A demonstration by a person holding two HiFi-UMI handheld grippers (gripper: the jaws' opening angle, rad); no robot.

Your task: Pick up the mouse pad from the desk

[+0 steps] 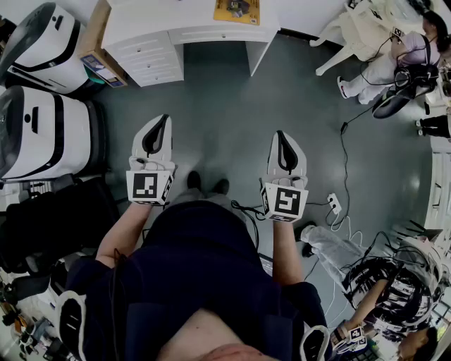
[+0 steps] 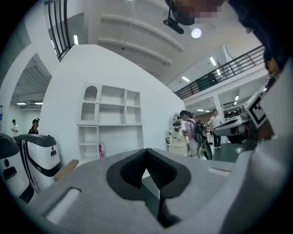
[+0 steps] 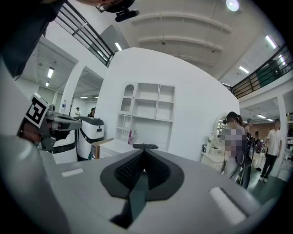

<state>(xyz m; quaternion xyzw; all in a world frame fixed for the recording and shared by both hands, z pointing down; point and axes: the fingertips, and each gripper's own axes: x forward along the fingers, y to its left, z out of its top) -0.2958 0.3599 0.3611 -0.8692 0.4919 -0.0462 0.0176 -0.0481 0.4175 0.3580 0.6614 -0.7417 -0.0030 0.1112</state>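
Observation:
A yellow-orange mouse pad [image 1: 237, 10] lies on the white desk [image 1: 141, 17] at the top of the head view, well ahead of both grippers. My left gripper [image 1: 163, 118] and right gripper [image 1: 280, 134] are held side by side over the grey floor, pointing at the desk, both shut and empty. In the left gripper view the gripper [image 2: 146, 153] has its pads pressed together with nothing between them. The right gripper [image 3: 143, 153] looks the same in its own view, where a dark flat thing [image 3: 145, 146] lies on the desk top beyond its tips.
Two white machines [image 1: 42, 42] [image 1: 42, 130] stand at the left, with a cardboard box [image 1: 99, 49] beside the desk drawers [image 1: 151, 60]. A power strip [image 1: 334, 204] and cables lie on the floor at the right. A white chair [image 1: 352, 35] and seated people are at the right.

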